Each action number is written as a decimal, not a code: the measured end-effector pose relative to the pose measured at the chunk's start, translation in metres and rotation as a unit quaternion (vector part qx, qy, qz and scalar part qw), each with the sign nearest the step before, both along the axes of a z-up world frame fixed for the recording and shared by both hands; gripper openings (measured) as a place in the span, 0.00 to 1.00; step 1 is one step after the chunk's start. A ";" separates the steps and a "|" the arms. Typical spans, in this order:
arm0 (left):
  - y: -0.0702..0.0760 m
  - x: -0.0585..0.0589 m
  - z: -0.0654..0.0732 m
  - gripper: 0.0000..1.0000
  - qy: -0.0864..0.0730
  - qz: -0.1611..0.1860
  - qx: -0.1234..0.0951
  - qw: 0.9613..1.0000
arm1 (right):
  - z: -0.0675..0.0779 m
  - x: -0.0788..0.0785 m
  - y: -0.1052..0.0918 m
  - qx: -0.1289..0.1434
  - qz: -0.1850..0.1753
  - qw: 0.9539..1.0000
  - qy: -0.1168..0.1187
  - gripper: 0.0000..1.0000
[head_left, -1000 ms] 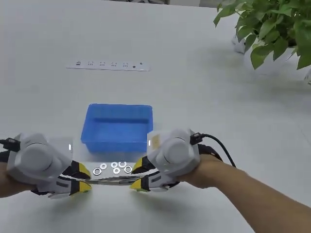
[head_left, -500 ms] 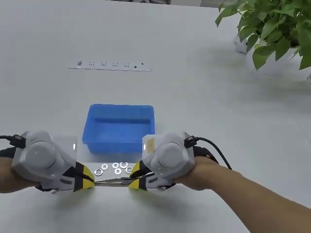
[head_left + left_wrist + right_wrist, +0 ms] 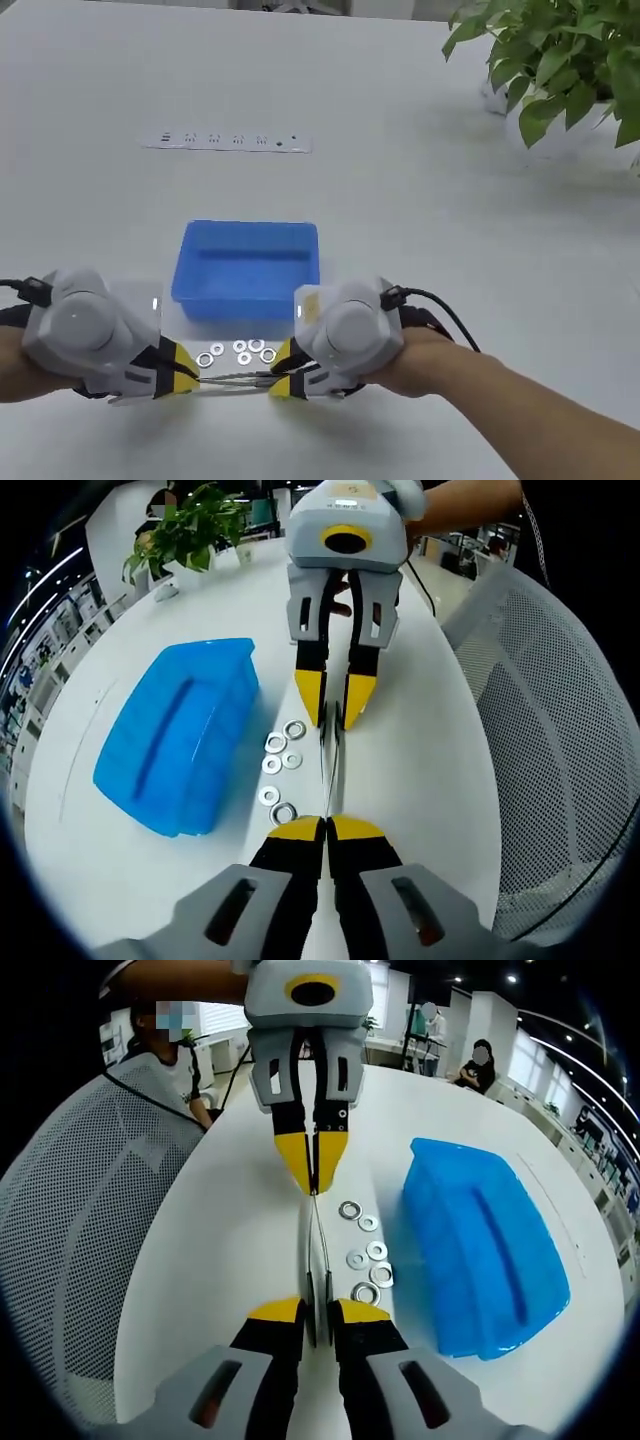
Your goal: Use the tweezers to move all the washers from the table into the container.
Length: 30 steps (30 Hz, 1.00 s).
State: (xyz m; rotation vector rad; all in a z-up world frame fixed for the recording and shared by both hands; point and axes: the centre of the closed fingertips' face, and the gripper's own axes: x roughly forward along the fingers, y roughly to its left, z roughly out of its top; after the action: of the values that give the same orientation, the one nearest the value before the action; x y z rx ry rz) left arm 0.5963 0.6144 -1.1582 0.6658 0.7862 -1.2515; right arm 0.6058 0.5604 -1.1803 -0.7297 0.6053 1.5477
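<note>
Close to the person on the smooth white worktop (image 3: pixel 420 200), the left tongs (image 3: pixel 188 371) and the right tongs (image 3: pixel 281 372) face each other, each pinching one end of the thin steel tweezers (image 3: pixel 236 378). The left yellow-tipped jaws are pressed tight on the narrow end, and the right ones grip the wider end, where the two slim arms lie apart. Just beyond the tweezers, six flat, shiny metal washers (image 3: pixel 241 347) lie loose on the worktop, near the front wall of the rectangular blue plastic container (image 3: pixel 248 262). Farther back lies a long white power strip (image 3: pixel 235 141), its markings too small to read. A leafy green plant (image 3: pixel 560 50) is cut off at the corner. A yellowish sticker on the right housing is too blurred to read. In the left gripper view a white mesh chair back (image 3: pixel 560 730) curves beside the worktop's edge.
</note>
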 end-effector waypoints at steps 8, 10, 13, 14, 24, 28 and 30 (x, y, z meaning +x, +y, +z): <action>-0.006 0.000 0.021 0.06 -0.003 0.000 -0.012 1.000 | 0.000 -0.001 0.001 -0.003 0.006 1.000 -0.004 0.14; -0.007 0.000 0.026 0.05 -0.004 -0.001 -0.015 1.000 | -0.001 -0.002 0.002 -0.004 0.008 1.000 -0.003 0.14; -0.011 -0.001 0.034 0.05 -0.003 -0.002 -0.022 1.000 | -0.001 -0.003 0.002 -0.004 0.011 1.000 -0.005 0.14; -0.013 -0.001 0.038 0.05 -0.007 -0.003 -0.024 1.000 | -0.001 -0.004 0.003 -0.004 0.013 1.000 -0.007 0.14; -0.023 0.000 0.056 0.05 -0.014 -0.014 -0.037 0.999 | 0.002 -0.004 0.005 -0.001 0.015 1.000 -0.016 0.11; -0.027 0.002 0.063 0.05 -0.018 -0.014 -0.046 0.999 | 0.004 -0.002 0.005 0.006 0.011 1.000 -0.019 0.10; -0.028 0.002 0.065 0.05 -0.020 -0.016 -0.046 0.999 | 0.006 -0.002 0.006 0.009 0.010 1.000 -0.020 0.10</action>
State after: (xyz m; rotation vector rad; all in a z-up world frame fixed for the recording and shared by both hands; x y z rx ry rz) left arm 0.5986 0.5866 -1.0927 0.6288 0.6826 -1.2907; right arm 0.6038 0.5659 -1.1738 -0.7537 0.5558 1.5514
